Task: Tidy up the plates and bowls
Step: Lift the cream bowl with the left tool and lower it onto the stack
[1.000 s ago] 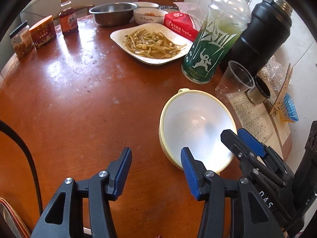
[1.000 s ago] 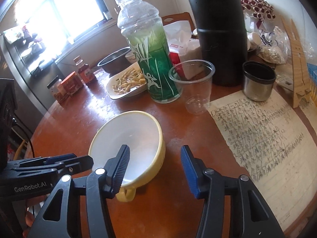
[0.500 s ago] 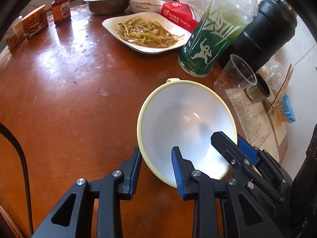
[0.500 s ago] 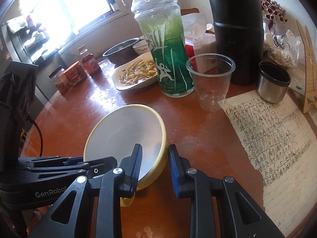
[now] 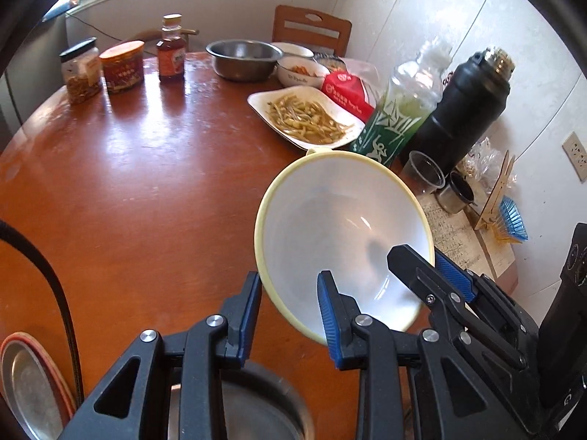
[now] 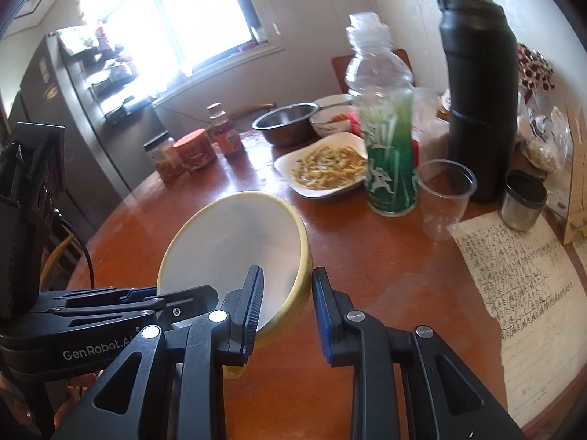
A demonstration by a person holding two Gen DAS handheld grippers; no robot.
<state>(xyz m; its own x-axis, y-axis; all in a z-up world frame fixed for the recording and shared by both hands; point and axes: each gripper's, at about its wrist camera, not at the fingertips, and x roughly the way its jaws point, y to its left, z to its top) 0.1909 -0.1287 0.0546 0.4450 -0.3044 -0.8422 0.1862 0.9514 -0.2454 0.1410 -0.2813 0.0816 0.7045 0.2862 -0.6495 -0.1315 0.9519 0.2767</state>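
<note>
A yellow bowl with a white inside (image 5: pixel 341 227) is lifted off the brown table and tilted. My left gripper (image 5: pixel 290 306) is shut on its near rim. My right gripper (image 6: pixel 288 302) is shut on the opposite rim; it shows in the left wrist view (image 5: pixel 436 271) at the bowl's right edge. The bowl also shows in the right wrist view (image 6: pixel 238 245). A steel bowl (image 5: pixel 244 59) and a white bowl with food (image 5: pixel 302 71) stand at the far side. A white plate of bean sprouts (image 5: pixel 306 117) lies mid-table.
A green drink bottle (image 5: pixel 398 110), black thermos (image 5: pixel 462 110), clear plastic cup (image 5: pixel 425 176) and steel cup (image 5: pixel 455 196) stand right of the bowl. Jars and a sauce bottle (image 5: pixel 170 53) stand far left. Metal plates (image 5: pixel 29 385) and a dark pan (image 5: pixel 256 403) lie below my left gripper.
Both grippers closed on the bowl's rim and lifted it off the table, tilting it. The view pulled back and up.
</note>
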